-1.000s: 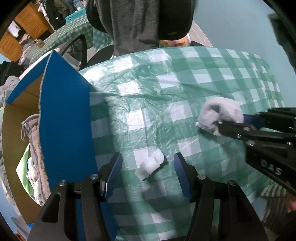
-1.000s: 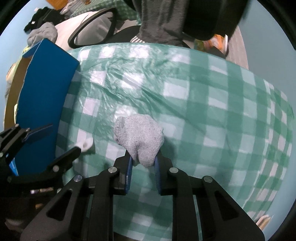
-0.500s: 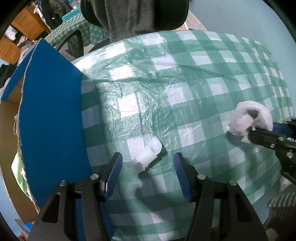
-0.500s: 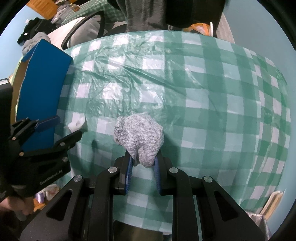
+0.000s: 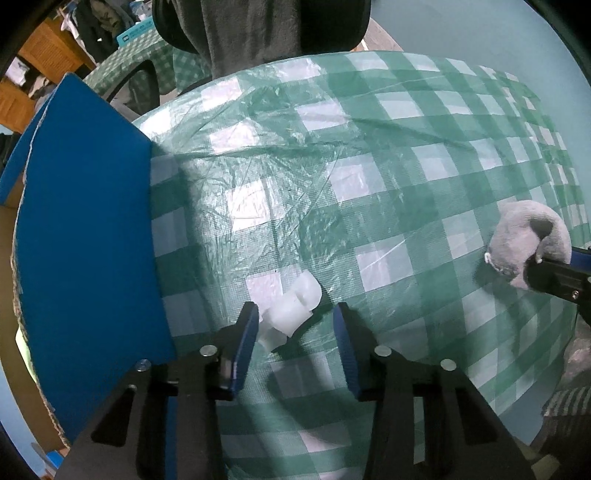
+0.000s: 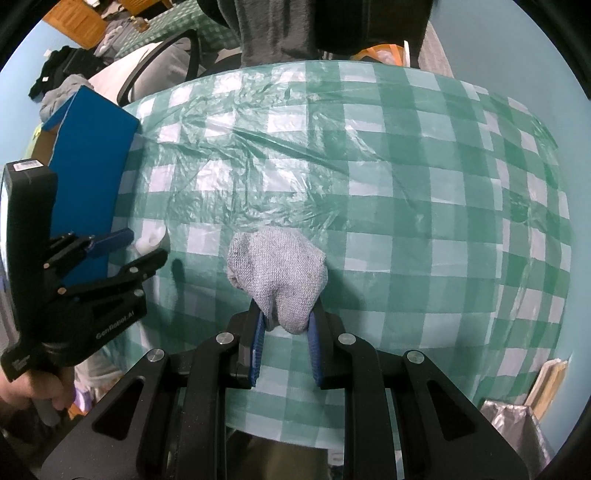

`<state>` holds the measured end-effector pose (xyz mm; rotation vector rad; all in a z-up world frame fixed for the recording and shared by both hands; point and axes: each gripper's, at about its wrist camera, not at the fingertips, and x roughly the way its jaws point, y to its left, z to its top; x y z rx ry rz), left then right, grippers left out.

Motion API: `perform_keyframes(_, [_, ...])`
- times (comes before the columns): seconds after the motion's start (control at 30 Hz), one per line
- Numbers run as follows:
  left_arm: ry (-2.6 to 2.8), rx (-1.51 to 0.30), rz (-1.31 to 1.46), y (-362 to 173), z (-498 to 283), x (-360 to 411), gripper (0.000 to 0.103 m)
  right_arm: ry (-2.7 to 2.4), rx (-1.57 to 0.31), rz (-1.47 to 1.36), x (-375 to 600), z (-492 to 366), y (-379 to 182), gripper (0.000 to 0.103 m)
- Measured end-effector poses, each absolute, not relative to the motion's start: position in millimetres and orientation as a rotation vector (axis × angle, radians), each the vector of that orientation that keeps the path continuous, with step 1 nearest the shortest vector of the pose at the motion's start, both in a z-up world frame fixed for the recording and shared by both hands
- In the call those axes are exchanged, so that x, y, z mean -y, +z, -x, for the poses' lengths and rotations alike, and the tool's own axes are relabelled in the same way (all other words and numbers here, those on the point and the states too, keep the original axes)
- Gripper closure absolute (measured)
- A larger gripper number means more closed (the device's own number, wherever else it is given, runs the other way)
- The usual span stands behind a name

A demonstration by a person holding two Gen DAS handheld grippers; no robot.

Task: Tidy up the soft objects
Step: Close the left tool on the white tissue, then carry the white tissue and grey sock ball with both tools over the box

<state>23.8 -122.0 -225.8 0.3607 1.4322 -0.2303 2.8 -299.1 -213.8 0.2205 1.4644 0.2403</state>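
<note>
We have the right gripper (image 6: 285,341) clenched on a rolled grey sock (image 6: 277,274); the sock's lower end is pinched between the blue fingers (image 6: 257,341) and the bulk of it bulges out ahead of them, over the near part of the tabletop (image 6: 406,192). From the left wrist view the same sock (image 5: 526,247) sits at the far right, its end in the right gripper's black tip (image 5: 554,275), with its shadow on the cloth just beside it.

Our left gripper (image 5: 295,336) is released, fingers (image 5: 245,341) wide apart. A small white rolled sock (image 5: 293,314) lies on the tabletop (image 5: 369,166) between them, closer to the left finger and touching or nearly touching it; we can't tell which. The right finger is clear of it. In the right wrist view the left gripper (image 6: 144,245) comes in from the left with jaws spread around that white roll (image 6: 150,238), held by a hand (image 6: 33,391) at the lower left edge.

Tabletop is covered in a green-and-white checked plastic cloth, wrinkled. A cardboard box with blue outer faces (image 5: 85,240) stands at the left edge of the tabletop, just beside the left gripper; some fabric shows inside it (image 5: 20,332), too little to identify. A chair with grey clothing draped on it (image 6: 280,33) is behind the far edge of the tabletop.
</note>
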Motion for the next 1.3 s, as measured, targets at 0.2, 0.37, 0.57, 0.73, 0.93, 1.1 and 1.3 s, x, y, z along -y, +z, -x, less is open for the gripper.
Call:
perform_keyframes(0.2, [-0.225, -1.428, -0.374, -225, -24, 120, 0.077, 0.234, -1.461, -0.224, 301, -1, -212, 0.084])
perform_keyframes(0.37, [-0.236, -1.399, -0.377, -221, -23, 117, 0.083, 0.231, -1.461, -0.225, 301, 0, -212, 0.084])
perform_keyframes(0.57, [-0.268, -1.351, -0.397, -211, -18, 122, 0.086, 0.232, -1.45, -0.219, 298, 0, -207, 0.084])
perform_keyframes(0.73, [-0.284, -1.324, -0.402, -195, -13, 131, 0.087, 0.235, -1.441, -0.208, 292, -1, -201, 0.084])
perform_keyframes(0.93, [-0.288, -1.286, -0.382, -170, -6, 131, 0.087, 0.244, -1.422, -0.195, 286, -3, -188, 0.084])
perform_keyframes(1.1, [-0.276, -1.265, -0.355, -152, -5, 119, 0.087, 0.249, -1.406, -0.2, 282, -4, -176, 0.084])
perform_keyframes(1.3, [-0.259, -1.243, -0.334, -135, -14, 107, 0.087, 0.261, -1.388, -0.206, 276, -4, -160, 0.084])
